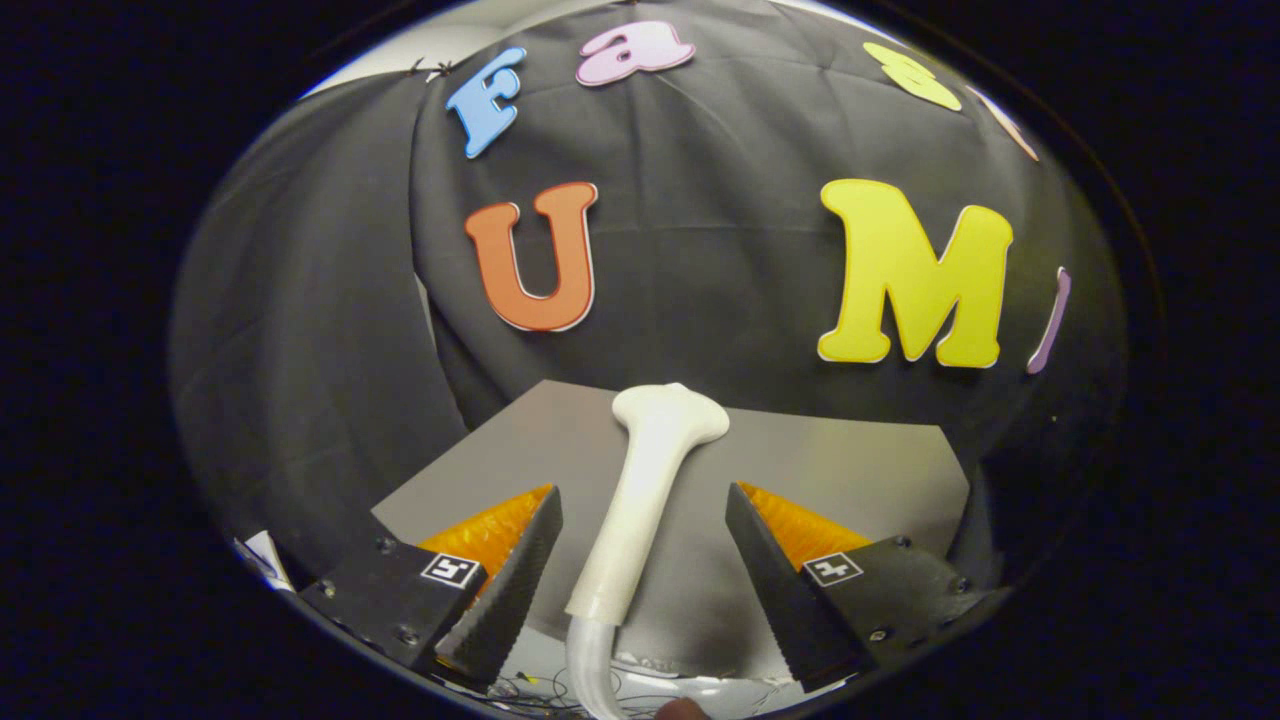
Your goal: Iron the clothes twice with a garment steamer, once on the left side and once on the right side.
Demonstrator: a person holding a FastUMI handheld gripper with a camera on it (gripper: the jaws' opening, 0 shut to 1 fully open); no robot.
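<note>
Here, white steamer (645,490) lying between claw (640,570) fingers, claw wide open, gripping nothing

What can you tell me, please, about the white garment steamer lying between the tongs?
The steamer is a smooth, off-white wand that looks like plastic, with a long tapering handle and a wider flattened head pointing away from the tongs. A translucent hose leaves its near end. It lies on a grey surface, in the gap between the open fingers, neither of which touches it.
</note>
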